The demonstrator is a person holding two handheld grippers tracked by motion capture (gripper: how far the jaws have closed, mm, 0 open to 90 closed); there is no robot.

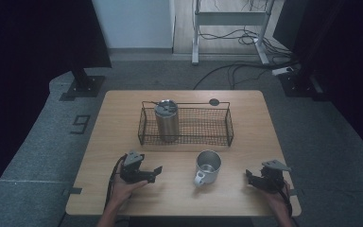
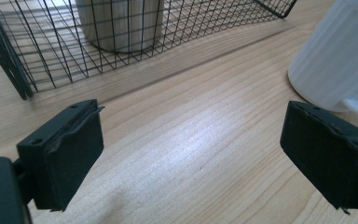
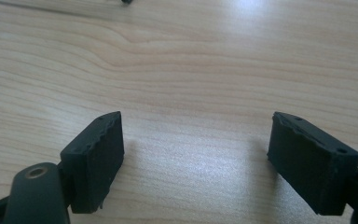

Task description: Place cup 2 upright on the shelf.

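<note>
While the mug [image 1: 207,166] stands upright on the table [image 1: 246,142], just in front of the wire basket [image 1: 227,124], bare wood lies on either side. Left gripper [image 1: 155,171] rests low near the front edge, jaws apart, empty. Right gripper [image 1: 249,176] sits by the right edge, jaws apart, empty.

- In the left gripper view, the white mug [image 2: 340,56] is cut off by the top and right edges; its rim is out of frame.
- There, the steel tumbler [image 2: 121,23] loses its upper part to the top edge, behind the wire basket [image 2: 51,60].
- In the high view, the small dark round thing [image 1: 214,101] on the bench [image 1: 246,142] is too small to identify.
</note>
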